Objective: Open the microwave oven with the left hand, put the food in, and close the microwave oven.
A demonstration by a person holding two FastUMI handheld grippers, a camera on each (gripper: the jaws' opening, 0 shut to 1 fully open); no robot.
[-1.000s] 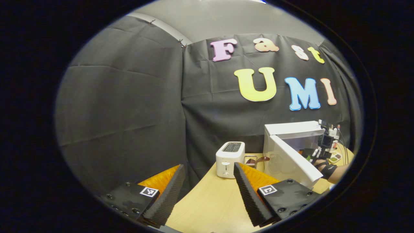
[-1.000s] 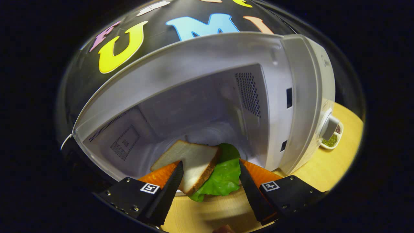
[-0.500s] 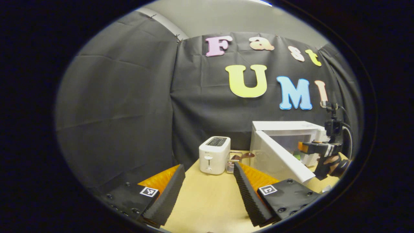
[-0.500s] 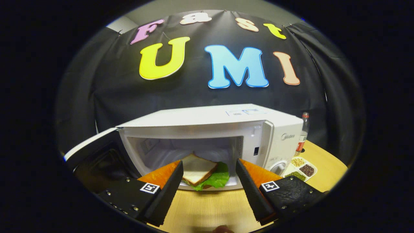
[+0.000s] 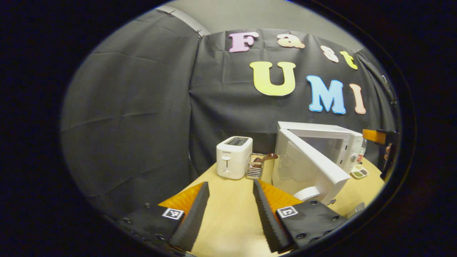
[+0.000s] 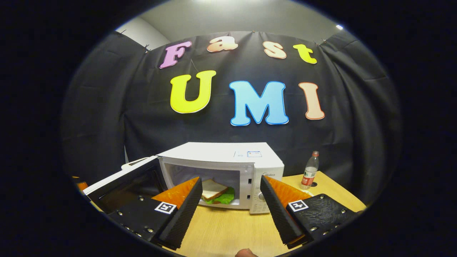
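Observation:
A white microwave oven stands on the wooden table with its door swung wide open to the left. Inside lies a sandwich of white bread on green lettuce. My right gripper is open and empty, well back from the oven's mouth. In the left gripper view the microwave oven is at the right with its door angled toward me. My left gripper is open and empty over the table, to the left of that door. The right gripper shows at the far right edge.
A white toaster and a small clear holder stand left of the oven. A plastic bottle stands right of the oven, a divided dish of seeds in front of it. The wooden table has bare room in front.
My right gripper has let go of the sandwich and pulled back out of the oven, leaving it inside. My left gripper has shifted slightly, with the door now nearer its right finger.

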